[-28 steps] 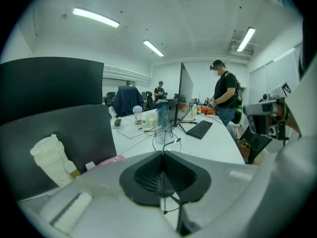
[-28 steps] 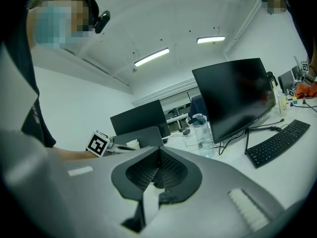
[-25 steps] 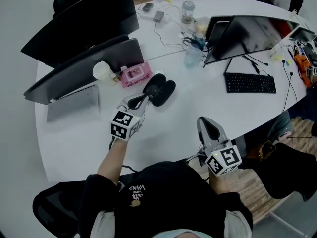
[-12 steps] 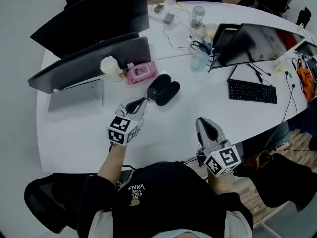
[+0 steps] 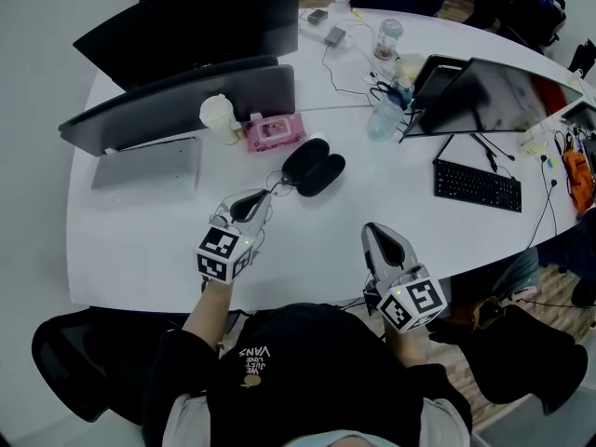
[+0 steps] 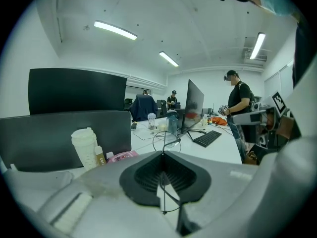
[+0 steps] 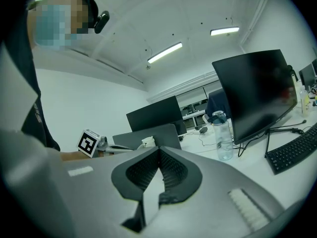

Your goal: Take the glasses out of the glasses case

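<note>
The black glasses case (image 5: 314, 166) lies open on the white table (image 5: 140, 240), its two halves side by side. Thin wire-framed glasses (image 5: 277, 183) hang just left of the case, clear of it. My left gripper (image 5: 264, 198) is shut on them. In the left gripper view the glasses (image 6: 166, 139) stick out past the left gripper (image 6: 162, 155), one thin arm pinched between the shut jaws. My right gripper (image 5: 376, 237) hovers over the table's near edge, well to the right of the case. The right gripper (image 7: 158, 150) is shut with nothing in it.
Behind the case sit a pink wipes pack (image 5: 274, 130) and a white lidded cup (image 5: 218, 115). A silver laptop (image 5: 149, 164) lies at the left under dark monitors (image 5: 186, 101). A keyboard (image 5: 477, 185), a water bottle (image 5: 384, 119) and cables occupy the right and back.
My left gripper has drawn back from the case toward the table's near edge, bringing the glasses out with it. The right gripper has stayed where it was.
</note>
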A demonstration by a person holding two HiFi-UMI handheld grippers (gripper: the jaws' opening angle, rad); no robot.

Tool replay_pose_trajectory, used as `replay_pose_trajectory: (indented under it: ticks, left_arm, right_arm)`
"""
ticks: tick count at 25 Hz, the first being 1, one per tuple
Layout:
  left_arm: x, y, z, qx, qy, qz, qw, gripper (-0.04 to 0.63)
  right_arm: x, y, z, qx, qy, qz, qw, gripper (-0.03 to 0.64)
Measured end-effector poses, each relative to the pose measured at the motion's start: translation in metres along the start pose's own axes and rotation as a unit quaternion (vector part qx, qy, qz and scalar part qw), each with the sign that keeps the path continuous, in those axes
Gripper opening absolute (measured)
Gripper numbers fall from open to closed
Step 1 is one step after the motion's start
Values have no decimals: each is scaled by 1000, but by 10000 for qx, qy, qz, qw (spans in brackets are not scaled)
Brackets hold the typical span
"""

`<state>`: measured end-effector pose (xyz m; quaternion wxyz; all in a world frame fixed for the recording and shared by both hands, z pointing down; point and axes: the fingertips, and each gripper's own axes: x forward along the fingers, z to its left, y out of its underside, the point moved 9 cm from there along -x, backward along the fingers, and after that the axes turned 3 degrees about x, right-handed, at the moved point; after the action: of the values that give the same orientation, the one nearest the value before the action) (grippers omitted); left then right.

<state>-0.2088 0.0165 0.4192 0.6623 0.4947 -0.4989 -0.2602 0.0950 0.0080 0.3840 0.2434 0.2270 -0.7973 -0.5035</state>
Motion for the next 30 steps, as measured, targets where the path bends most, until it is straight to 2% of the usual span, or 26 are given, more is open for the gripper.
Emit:
replay_pose_trajectory:
  ticks: [30]
  left_arm:
    - [-81, 26, -4, -665, -797, -279, 9942, 9]
  right_arm:
    - [45, 0, 23, -103, -740, 254, 9969, 0]
